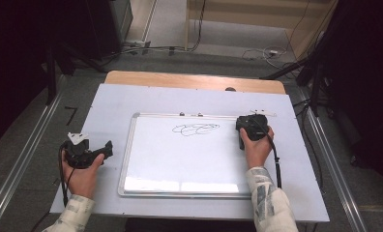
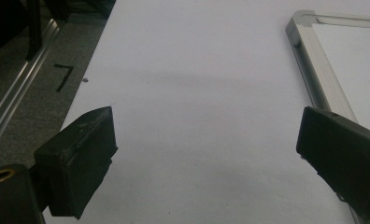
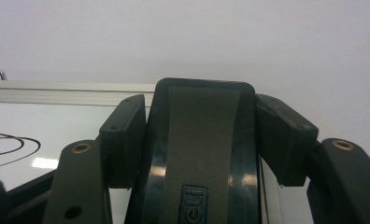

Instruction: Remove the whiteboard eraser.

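It looked like a lab or test room: a white-covered table (image 1: 131, 96) stood on grey carpet (image 1: 189, 58) between metal rails (image 1: 20, 164), with loose cables (image 1: 262, 52) beyond its far edge.
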`<state>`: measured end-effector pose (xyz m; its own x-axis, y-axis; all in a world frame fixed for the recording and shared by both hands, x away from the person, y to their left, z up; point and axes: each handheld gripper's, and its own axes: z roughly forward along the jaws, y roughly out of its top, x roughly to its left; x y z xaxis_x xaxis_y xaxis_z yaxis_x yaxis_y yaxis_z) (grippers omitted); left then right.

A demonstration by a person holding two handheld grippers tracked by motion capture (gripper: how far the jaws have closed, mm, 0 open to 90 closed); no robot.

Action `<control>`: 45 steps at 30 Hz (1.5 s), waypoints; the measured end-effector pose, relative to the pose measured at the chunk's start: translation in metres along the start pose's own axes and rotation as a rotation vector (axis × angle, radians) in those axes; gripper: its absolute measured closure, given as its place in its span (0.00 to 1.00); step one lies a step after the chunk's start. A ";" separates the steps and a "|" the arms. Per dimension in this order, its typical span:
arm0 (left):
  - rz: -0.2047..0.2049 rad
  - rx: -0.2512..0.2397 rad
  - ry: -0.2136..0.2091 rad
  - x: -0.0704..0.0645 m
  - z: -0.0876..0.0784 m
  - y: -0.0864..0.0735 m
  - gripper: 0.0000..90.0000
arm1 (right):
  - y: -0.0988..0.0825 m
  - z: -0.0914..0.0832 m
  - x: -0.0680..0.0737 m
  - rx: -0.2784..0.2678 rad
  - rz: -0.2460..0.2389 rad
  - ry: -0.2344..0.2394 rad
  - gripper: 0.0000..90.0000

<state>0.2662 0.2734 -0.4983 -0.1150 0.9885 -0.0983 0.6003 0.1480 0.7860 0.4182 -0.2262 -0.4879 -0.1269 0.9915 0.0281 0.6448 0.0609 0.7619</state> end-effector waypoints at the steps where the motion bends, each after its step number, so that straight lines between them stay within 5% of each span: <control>1: 0.000 0.000 0.001 0.000 0.000 0.000 0.06 | 0.000 0.000 0.000 -0.002 -0.006 -0.002 0.40; 20: -0.001 0.004 0.002 0.001 0.000 0.000 0.06 | -0.002 -0.001 0.010 -0.020 -0.018 -0.060 0.43; 45: -0.007 0.001 0.003 0.002 0.000 0.000 0.06 | -0.004 -0.003 0.005 -0.003 -0.026 -0.027 0.44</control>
<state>0.2658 0.2750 -0.4980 -0.1210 0.9874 -0.1019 0.6000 0.1545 0.7850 0.4126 -0.2218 -0.4887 -0.1227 0.9924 -0.0092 0.6393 0.0862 0.7642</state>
